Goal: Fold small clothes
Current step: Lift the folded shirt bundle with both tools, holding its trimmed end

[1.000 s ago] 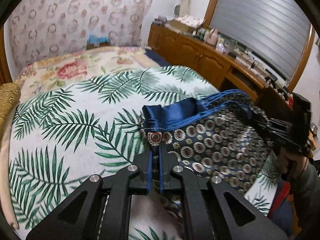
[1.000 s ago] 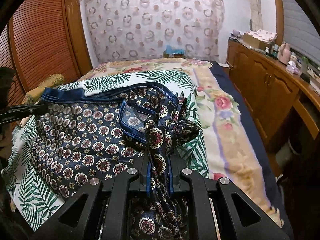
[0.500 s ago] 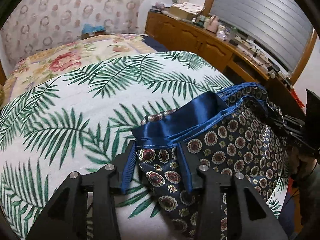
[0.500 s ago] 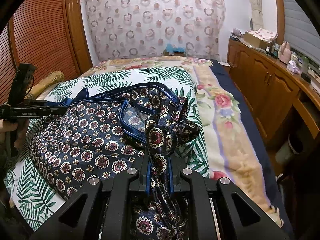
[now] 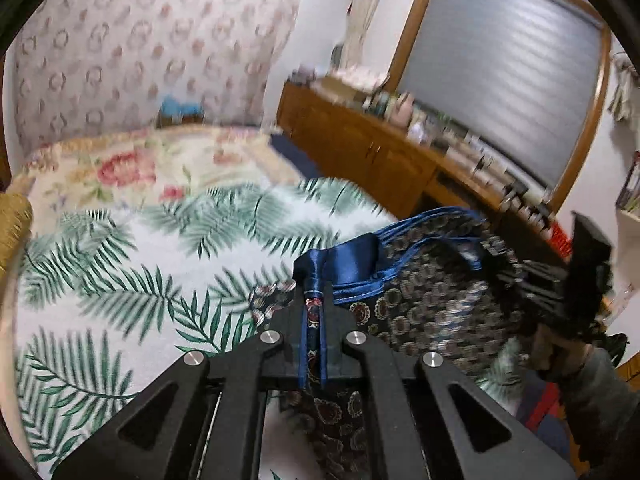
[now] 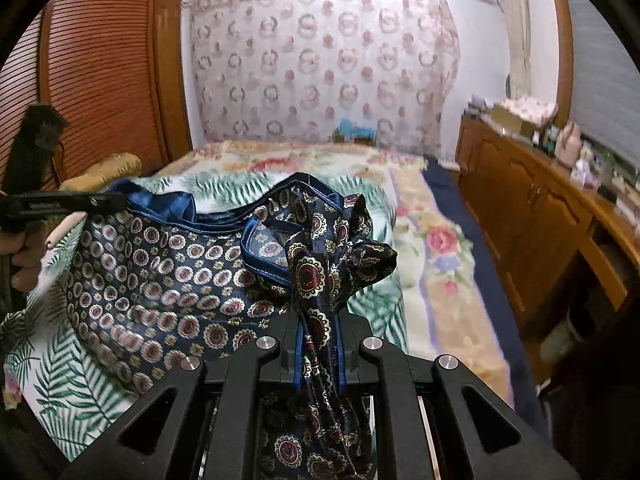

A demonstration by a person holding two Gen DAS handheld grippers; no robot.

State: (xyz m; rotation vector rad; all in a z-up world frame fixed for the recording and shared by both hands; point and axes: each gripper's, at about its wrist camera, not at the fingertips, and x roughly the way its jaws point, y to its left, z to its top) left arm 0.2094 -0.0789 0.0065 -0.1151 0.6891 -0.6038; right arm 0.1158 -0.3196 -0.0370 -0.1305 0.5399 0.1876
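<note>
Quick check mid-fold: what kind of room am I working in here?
Most likely a home bedroom: a bed under floral and palm-leaf covers, a louvred wooden wardrobe door, and a long wooden sideboard cluttered with small items below a shuttered window.

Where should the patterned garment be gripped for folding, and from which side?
Grip the patterned garment at its blue-trimmed edge, one gripper at each end, coming in low from the near side: the left gripper and right gripper pinch it so, and it hangs spread.
</note>
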